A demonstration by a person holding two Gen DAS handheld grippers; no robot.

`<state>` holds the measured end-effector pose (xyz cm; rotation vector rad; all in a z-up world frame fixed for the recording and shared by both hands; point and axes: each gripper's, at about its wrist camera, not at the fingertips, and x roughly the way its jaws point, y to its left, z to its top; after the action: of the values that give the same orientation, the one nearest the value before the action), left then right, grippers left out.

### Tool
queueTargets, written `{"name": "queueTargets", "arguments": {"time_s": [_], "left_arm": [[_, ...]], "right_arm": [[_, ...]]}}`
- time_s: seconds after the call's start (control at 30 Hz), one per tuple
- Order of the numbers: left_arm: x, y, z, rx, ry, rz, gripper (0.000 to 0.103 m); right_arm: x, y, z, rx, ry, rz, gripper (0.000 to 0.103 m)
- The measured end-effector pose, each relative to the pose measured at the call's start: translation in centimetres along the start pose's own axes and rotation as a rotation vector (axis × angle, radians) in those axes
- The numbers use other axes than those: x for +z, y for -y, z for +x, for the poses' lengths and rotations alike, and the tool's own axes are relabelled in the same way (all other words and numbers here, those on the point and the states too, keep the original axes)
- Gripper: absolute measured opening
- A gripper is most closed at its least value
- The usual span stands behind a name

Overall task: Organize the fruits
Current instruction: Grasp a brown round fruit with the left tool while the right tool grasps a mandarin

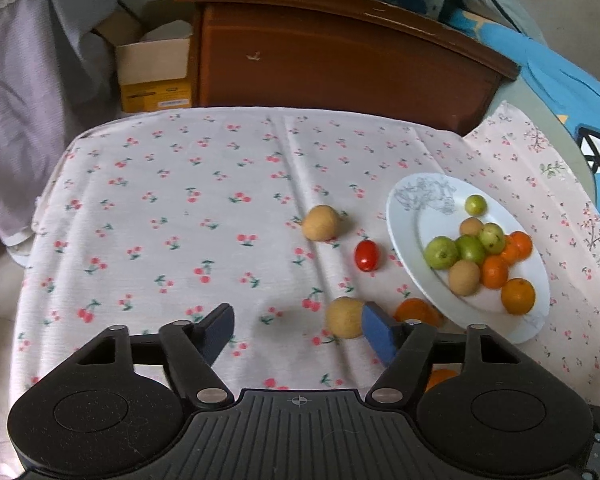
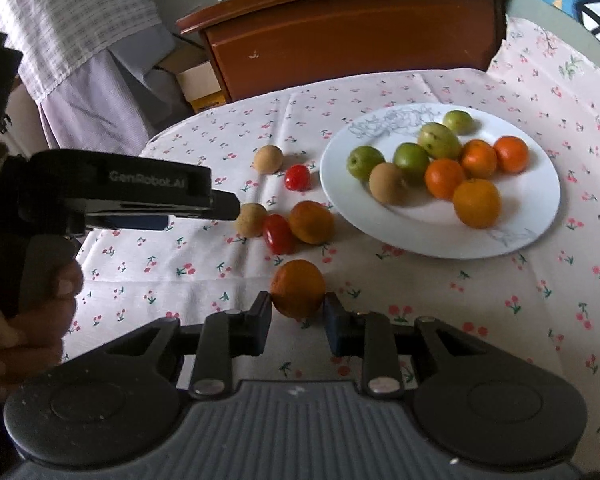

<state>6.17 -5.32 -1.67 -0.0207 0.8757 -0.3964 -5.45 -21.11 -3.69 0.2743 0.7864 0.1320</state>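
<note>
In the right wrist view my right gripper (image 2: 296, 316) is shut on an orange (image 2: 298, 288) just above the cherry-print tablecloth. A white plate (image 2: 420, 226) beyond it carries several oranges, green fruits and a tan one. Loose on the cloth lie another orange (image 2: 311, 222), two cherry tomatoes (image 2: 278, 234) (image 2: 297, 177) and two tan round fruits (image 2: 251, 219) (image 2: 268, 159). My left gripper (image 1: 296, 324) stands open. A tan fruit (image 1: 344, 317) sits between its fingers, against the right finger (image 1: 376, 332). Behind that finger an orange (image 1: 416, 312) is partly hidden. The plate (image 1: 400, 216) lies to the right.
A brown wooden cabinet (image 1: 340, 60) stands behind the table's far edge, with a cardboard box (image 1: 152, 68) to its left. Pale cloth hangs at the left. A person's hand (image 2: 40, 300) holds the left gripper (image 2: 230, 206) at the left of the right wrist view.
</note>
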Motion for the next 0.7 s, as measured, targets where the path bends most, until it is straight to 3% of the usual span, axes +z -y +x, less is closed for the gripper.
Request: {"name": "queueTargets", "arguments": {"time_s": [0.53, 0.7], "left_arm": [[0.0, 2.0, 1.7, -0.069, -0.004, -0.032, 0.027], [-0.2, 2.2, 1.4, -0.06, 0.002, -0.02, 0.025]], "right_arm": [[-0.3, 0.7, -0.4, 0.014, 0.002, 0.026, 0.028], [-0.2, 0.8, -0.4, 0.014, 0.002, 0.031, 0.028]]}}
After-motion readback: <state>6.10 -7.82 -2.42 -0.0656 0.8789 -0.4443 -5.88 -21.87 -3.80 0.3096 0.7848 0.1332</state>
